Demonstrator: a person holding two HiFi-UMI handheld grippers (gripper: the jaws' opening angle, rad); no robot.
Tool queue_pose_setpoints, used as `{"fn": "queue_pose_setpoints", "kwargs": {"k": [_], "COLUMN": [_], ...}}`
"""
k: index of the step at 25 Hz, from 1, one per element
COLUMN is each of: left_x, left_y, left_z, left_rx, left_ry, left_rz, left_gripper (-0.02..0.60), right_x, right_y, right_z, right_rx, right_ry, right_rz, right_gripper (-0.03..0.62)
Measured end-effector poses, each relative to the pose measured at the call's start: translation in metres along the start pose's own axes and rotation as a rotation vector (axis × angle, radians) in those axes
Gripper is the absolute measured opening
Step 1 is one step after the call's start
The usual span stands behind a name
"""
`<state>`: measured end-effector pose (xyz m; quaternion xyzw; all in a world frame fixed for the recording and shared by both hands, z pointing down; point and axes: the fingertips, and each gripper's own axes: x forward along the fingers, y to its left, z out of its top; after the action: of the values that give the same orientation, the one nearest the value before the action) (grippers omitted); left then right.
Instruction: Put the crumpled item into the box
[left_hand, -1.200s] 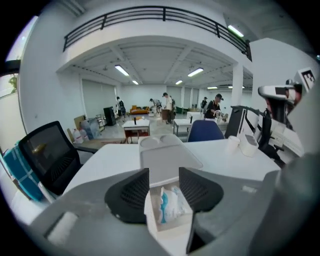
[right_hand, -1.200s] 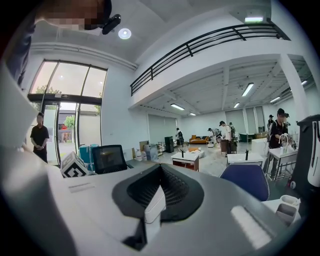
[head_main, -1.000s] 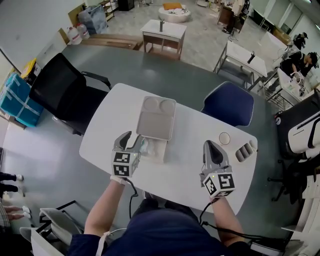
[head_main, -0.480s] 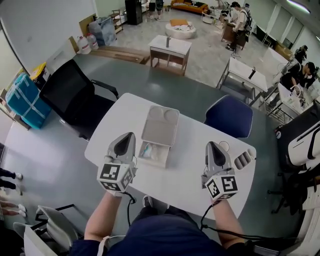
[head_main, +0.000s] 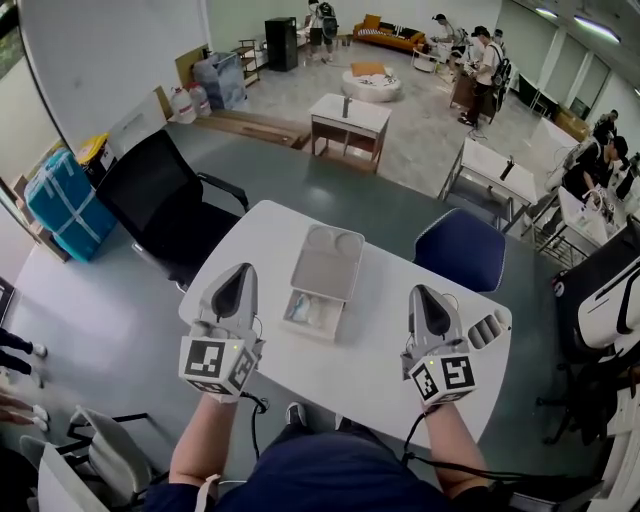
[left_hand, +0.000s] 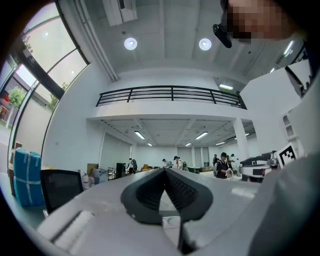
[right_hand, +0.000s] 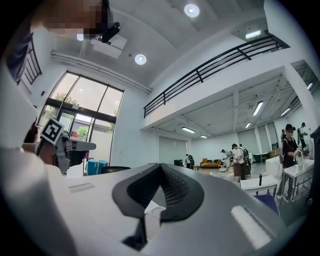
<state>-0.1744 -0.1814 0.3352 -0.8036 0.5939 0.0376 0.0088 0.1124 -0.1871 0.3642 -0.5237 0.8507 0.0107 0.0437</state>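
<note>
A shallow grey box (head_main: 296, 318) lies open at the middle of the white table (head_main: 370, 360), its lid (head_main: 328, 262) folded back away from me. A pale crumpled item (head_main: 314, 310) with a bit of blue rests inside the box. My left gripper (head_main: 240, 270) hovers to the left of the box, apart from it, shut with nothing between the jaws. The left gripper (left_hand: 164, 171) points level across the room. My right gripper (head_main: 421, 292) is held to the right of the box, shut and empty. In its own view the right gripper (right_hand: 160, 166) faces the hall.
A black office chair (head_main: 160, 205) stands left of the table and a blue chair (head_main: 462, 250) beyond its far right side. A grey ridged object (head_main: 487, 326) sits at the table's right edge. Other desks and several people are far off.
My left gripper has drawn back from the box toward the near left and its jaws have gone from open to shut. The right gripper has barely moved. The head view has tilted up.
</note>
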Motion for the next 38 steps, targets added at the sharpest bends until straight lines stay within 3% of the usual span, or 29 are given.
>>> {"fn": "queue_pose_setpoints", "kwargs": {"k": [9, 38], "left_x": [-0.012, -0.008], "left_y": [0.011, 0.012], "left_z": [0.005, 0.004], "left_rx": [0.017, 0.004], "left_ry": [-0.014, -0.026], "left_rz": [0.042, 0.041], "left_gripper": [0.002, 0.002], "right_x": [-0.006, -0.008], "right_y": [0.005, 0.007], "right_z": [0.010, 0.012], "right_rx": [0.003, 0.002], "right_ry": [-0.038, -0.043], "right_rz": [0.012, 0.035], "right_gripper": [0.002, 0.002]}}
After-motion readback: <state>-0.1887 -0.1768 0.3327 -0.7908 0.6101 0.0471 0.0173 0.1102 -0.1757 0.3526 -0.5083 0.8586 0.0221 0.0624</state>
